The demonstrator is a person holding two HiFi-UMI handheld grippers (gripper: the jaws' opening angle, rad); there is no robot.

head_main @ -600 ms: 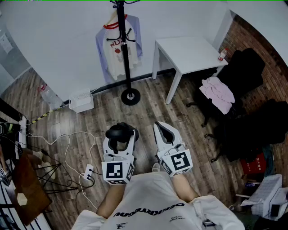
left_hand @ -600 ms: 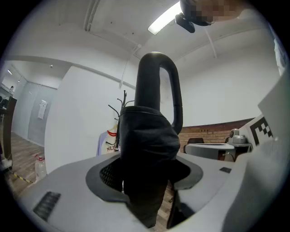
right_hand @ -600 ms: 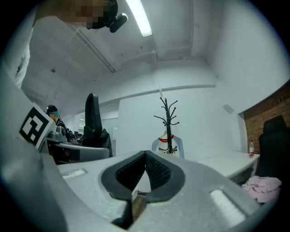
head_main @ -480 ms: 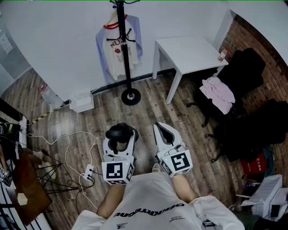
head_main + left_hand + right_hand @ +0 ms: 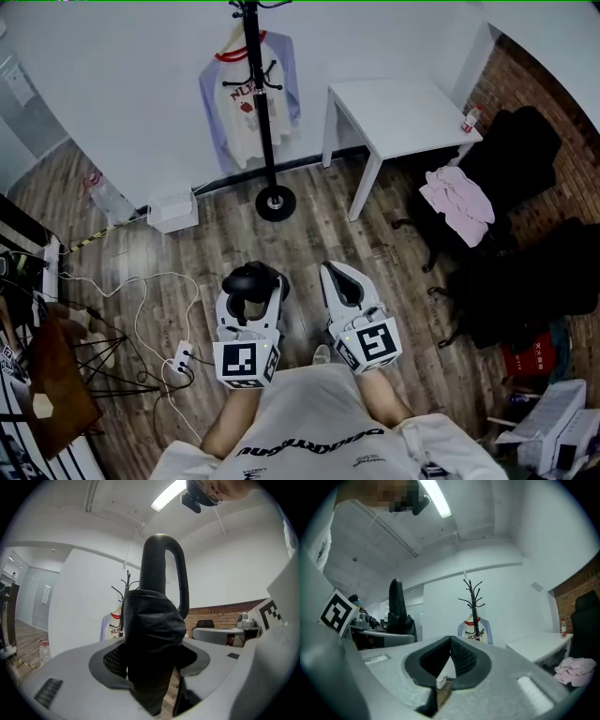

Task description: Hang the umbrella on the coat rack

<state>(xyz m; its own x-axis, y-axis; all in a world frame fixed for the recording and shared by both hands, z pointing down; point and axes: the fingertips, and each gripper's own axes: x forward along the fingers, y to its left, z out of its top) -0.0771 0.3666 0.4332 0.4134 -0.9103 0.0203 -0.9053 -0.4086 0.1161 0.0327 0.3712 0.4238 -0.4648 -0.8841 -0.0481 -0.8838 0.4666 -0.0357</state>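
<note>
A black folded umbrella [image 5: 249,278] with a hooked handle [image 5: 163,550] stands upright between the fingers of my left gripper [image 5: 251,291], which is shut on its wrapped canopy [image 5: 151,630]. My right gripper [image 5: 341,277] sits beside it on the right, shut, with nothing in it; its fingertips meet [image 5: 450,641]. Ahead by the white wall stands the black coat rack [image 5: 261,112] on its round base [image 5: 276,203]. The rack also shows past the umbrella [image 5: 127,581] and in the right gripper view [image 5: 474,597]. Both grippers are well short of it, level, over the wooden floor.
A red-trimmed white shirt [image 5: 246,101] hangs on the rack. To its right stand a white table [image 5: 398,112] and black chairs with a pink cloth [image 5: 457,199]. A white box [image 5: 172,210], cables with a power strip [image 5: 181,357] and a wooden stool [image 5: 52,380] lie to the left.
The head view has shifted slightly, so the room sits a little further right in the picture. Both grippers keep the same posture, and the umbrella stays in the left one.
</note>
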